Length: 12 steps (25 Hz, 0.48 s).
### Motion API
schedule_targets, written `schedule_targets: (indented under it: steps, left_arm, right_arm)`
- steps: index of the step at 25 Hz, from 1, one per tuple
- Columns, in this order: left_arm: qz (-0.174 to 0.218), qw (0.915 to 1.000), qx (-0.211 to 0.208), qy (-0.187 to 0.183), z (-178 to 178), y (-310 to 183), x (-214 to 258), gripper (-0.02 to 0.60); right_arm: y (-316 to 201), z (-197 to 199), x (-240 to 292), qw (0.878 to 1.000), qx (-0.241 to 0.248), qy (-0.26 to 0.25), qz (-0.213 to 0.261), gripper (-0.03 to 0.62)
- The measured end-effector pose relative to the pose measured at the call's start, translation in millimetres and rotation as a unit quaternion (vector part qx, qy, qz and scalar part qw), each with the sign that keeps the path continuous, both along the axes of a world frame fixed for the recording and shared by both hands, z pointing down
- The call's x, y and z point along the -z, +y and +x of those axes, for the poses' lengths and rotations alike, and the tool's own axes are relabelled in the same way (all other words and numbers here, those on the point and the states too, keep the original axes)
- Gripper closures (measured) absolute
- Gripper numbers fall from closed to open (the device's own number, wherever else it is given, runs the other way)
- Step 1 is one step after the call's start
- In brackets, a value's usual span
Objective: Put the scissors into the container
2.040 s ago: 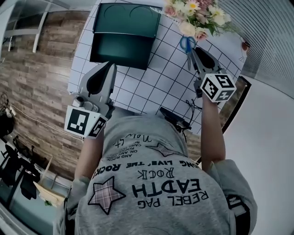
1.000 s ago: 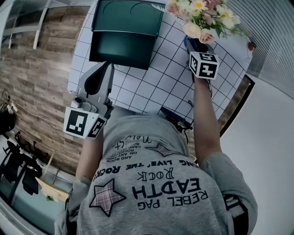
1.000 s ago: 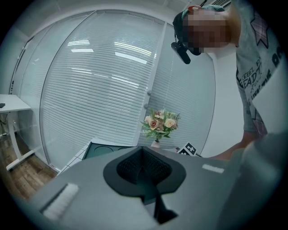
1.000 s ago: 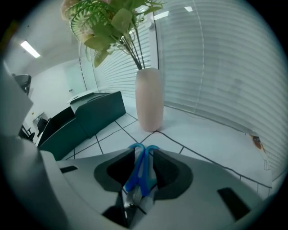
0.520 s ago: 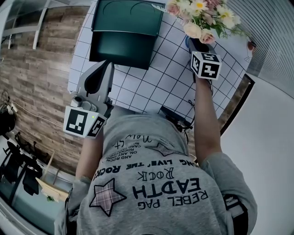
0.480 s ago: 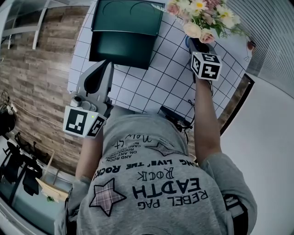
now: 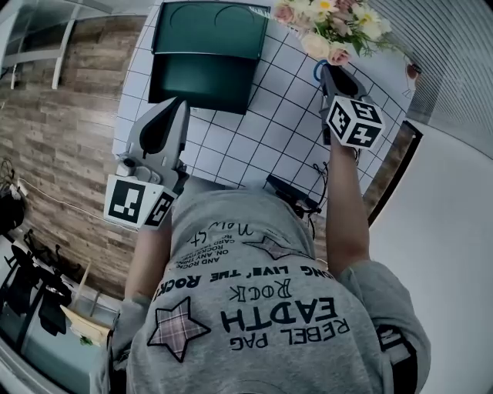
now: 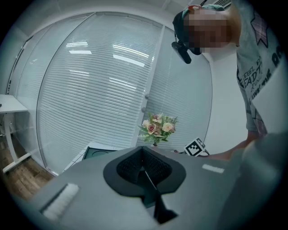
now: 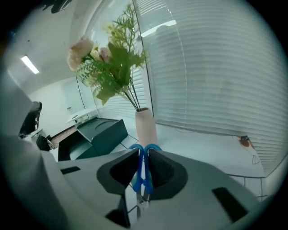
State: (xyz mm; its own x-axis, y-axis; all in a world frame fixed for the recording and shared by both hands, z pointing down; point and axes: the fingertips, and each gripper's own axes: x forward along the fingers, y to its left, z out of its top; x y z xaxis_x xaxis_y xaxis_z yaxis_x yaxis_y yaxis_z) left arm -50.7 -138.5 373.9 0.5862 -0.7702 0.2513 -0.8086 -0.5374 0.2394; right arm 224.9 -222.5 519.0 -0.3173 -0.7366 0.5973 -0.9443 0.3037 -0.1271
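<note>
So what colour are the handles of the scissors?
Blue. The scissors have blue handles, and they show best in the right gripper view.

Container left, flowers right
On the table (image 7: 262,146), the container (image 7: 208,54) sits far left and the flowers (image 7: 327,21) far right; the scissors (image 9: 141,173) are above the table, just before the flowers.

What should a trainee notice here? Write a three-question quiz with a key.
1. True or false: the scissors already lie in the green container.
2. Which tool holds the scissors? A) left B) right
3. What stands just beyond the scissors?
Key: 1 false. 2 B: the right tool, whose jaws have just been closing, grips the scissors between them. 3 the vase of flowers.
</note>
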Motion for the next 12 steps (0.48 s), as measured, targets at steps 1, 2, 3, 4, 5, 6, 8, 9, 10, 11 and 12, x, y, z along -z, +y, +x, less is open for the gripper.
schedule_targets:
  steps: [1,2,3,4,5,6,8,9,10,11,12]
  left_arm:
    - [0.002,1.0,-0.002,0.0,0.2,0.7,1.3,0.572]
    - [0.003,1.0,-0.003,0.0,0.1,1.6,2.7,0.572]
    - [0.005,1.0,-0.004,0.0,-0.1,2.4,4.0,0.572]
    - [0.006,1.0,-0.005,0.0,-0.4,3.2,5.5,0.572]
    - [0.008,0.9999,-0.006,0.001,-0.7,4.0,7.0,0.572]
    - [0.011,0.9999,-0.006,0.001,-1.1,4.9,8.6,0.572]
    - [0.015,0.9999,-0.007,0.0,-1.7,7.5,11.8,0.572]
    - [0.018,0.9998,-0.007,0.0,-2.1,8.8,13.4,0.572]
    - [0.02,0.9998,-0.007,0.0,-2.5,10.2,14.9,0.572]
    - [0.022,0.9997,-0.007,0.0,-3.1,11.7,16.4,0.572]
    - [0.023,0.9997,-0.007,0.0,-3.8,13.2,17.7,0.572]
  right_arm:
    - [2.1,0.7,5.8,1.0,-0.002,-0.002,0.006,0.516]
    - [4.3,1.4,11.2,1.0,-0.004,-0.003,0.011,0.516]
    - [6.3,2.2,16.5,1.0,-0.007,-0.006,0.017,0.516]
    - [8.1,2.8,21.6,1.0,-0.009,-0.008,0.023,0.516]
    - [9.5,2.9,26.6,0.999,-0.011,-0.01,0.029,0.516]
    - [10.8,2.6,31.4,0.999,-0.011,-0.012,0.036,0.516]
    - [13.8,0.7,40.5,0.999,-0.008,-0.013,0.048,0.517]
    - [15.4,-0.3,45.0,0.998,-0.006,-0.013,0.054,0.517]
    - [16.9,-1.2,49.7,0.998,-0.003,-0.012,0.061,0.517]
    - [18.3,-1.9,54.8,0.998,-0.001,-0.012,0.068,0.517]
    - [19.8,-2.6,60.5,0.997,0.0,-0.012,0.077,0.517]
